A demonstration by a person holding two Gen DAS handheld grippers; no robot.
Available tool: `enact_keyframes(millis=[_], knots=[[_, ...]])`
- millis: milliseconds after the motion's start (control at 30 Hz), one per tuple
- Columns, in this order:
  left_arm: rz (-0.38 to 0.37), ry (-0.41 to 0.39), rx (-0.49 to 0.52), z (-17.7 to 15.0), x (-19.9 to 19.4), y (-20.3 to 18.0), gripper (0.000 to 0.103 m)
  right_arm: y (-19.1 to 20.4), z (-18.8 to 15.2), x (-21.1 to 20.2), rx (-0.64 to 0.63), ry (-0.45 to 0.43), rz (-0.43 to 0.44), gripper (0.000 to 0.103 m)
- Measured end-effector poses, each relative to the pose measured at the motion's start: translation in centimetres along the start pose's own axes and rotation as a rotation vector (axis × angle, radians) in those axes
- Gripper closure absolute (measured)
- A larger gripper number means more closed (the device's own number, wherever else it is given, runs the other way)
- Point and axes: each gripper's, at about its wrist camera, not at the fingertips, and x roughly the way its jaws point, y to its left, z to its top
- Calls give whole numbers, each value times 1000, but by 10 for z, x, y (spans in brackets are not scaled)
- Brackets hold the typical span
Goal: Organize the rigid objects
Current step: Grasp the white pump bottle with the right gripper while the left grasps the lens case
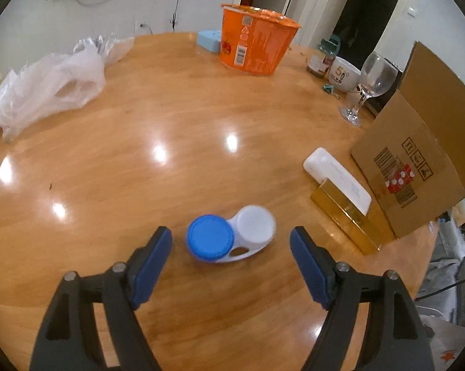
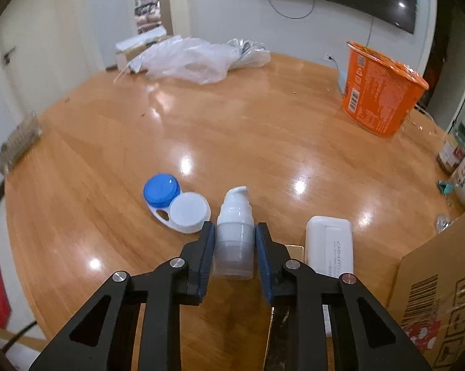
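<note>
Biggest thing here is the cardboard box (image 1: 418, 167) at the table's (image 1: 139, 154) right edge, which I'd guess is the drop-off, though its inside is out of view; the orange noodle cup (image 1: 257, 43) at the back is lidded, contents unseen. Looks like mid-pickup: the right gripper (image 2: 234, 241) is pinching the white pump bottle (image 2: 235, 238), so next is probably carrying it boxward past the white case (image 2: 329, 247). The left gripper (image 1: 230, 241) sits spread wide around the contact lens case (image 1: 229, 236), still on the table, not touching.

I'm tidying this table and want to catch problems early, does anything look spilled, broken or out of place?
Nothing looks spilled or broken. The oddest thing is the crumpled plastic bag sprawled at the table's far edge. The pump bottle stands upright between the right gripper's fingers, and the lens case lies flat with both caps on.
</note>
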Motion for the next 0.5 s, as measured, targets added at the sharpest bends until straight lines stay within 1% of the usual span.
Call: enact_keyframes(millis=[100,167,367,433,500], knots=[[42,-17,32,-1,4,-10,30,3,-2,0,-26,7,-8,80],[56,-26,44,1,6,-13,45,5,-3,1,-35,22,-2,80],[62,-35,54,-5,2,-11,45,0,-5,-1,-22,18,9,83],[63,-36,50,-7,-1,-10,45,-2,-5,-7,-9,1,17,83],[60,-53,42,-6,-7,-7,45,-2,-5,-17,-1,-18,33,83]])
